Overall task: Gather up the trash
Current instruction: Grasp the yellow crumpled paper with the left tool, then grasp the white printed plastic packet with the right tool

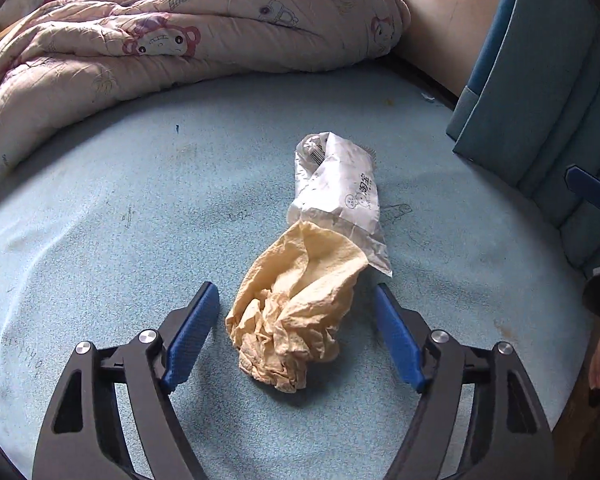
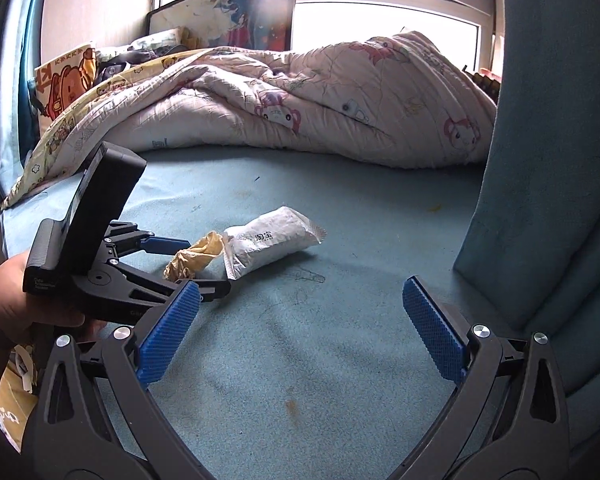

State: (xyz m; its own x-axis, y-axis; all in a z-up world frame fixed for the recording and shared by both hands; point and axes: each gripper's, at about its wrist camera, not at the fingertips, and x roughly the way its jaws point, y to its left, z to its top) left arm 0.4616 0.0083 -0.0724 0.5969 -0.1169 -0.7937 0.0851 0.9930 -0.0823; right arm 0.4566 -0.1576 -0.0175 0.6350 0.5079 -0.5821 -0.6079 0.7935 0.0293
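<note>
A crumpled yellowish paper towel (image 1: 296,312) lies on the light blue bed sheet (image 1: 120,240), touching a white plastic mailer bag (image 1: 340,196) behind it. My left gripper (image 1: 296,296) is open, its blue pads on either side of the paper towel, low over the sheet. In the right wrist view the left gripper (image 2: 192,264) straddles the paper towel (image 2: 196,258), with the white bag (image 2: 272,240) just beyond. My right gripper (image 2: 300,300) is open and empty, held over bare sheet to the right of the trash.
A rumpled pink cartoon quilt (image 2: 320,108) is piled across the far side of the bed. A teal padded panel (image 2: 548,160) stands at the right. A yellow paper bag (image 2: 12,412) shows at the lower left, below the hand.
</note>
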